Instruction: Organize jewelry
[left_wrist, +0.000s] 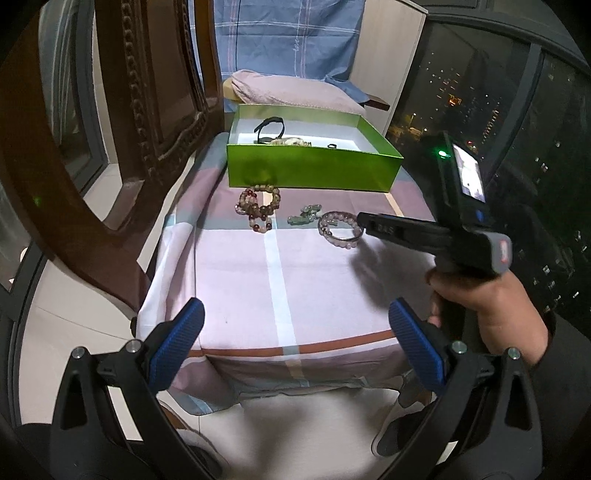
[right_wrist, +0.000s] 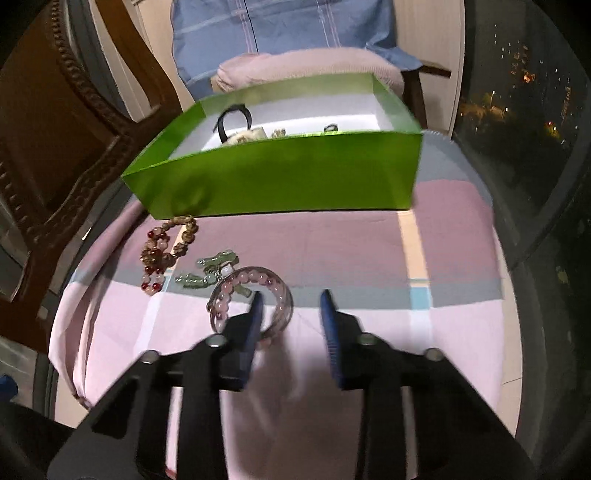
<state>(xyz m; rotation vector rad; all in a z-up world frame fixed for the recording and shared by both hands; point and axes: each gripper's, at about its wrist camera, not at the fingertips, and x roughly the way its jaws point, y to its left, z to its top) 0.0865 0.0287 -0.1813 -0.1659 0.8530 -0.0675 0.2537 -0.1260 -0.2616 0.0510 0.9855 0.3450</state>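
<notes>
A green box (left_wrist: 310, 170) (right_wrist: 280, 181) stands at the far end of a cloth-covered table and holds a black band (left_wrist: 271, 127) and other pieces. In front of it lie brown and red bead bracelets (left_wrist: 258, 206) (right_wrist: 166, 251), a pale green jade piece (left_wrist: 306, 216) (right_wrist: 210, 273) and a pink bead bracelet (left_wrist: 340, 229) (right_wrist: 251, 295). My right gripper (right_wrist: 291, 314) (left_wrist: 364, 221) is open, its left finger inside the pink bracelet's ring and the right finger outside. My left gripper (left_wrist: 295, 332) is open and empty near the table's front edge.
A carved dark wooden chair (left_wrist: 110, 129) stands at the left of the table. A pink pillow (left_wrist: 295, 90) lies behind the box. A dark window (left_wrist: 517, 129) runs along the right. The pink checked cloth (left_wrist: 277, 288) hangs over the table's front edge.
</notes>
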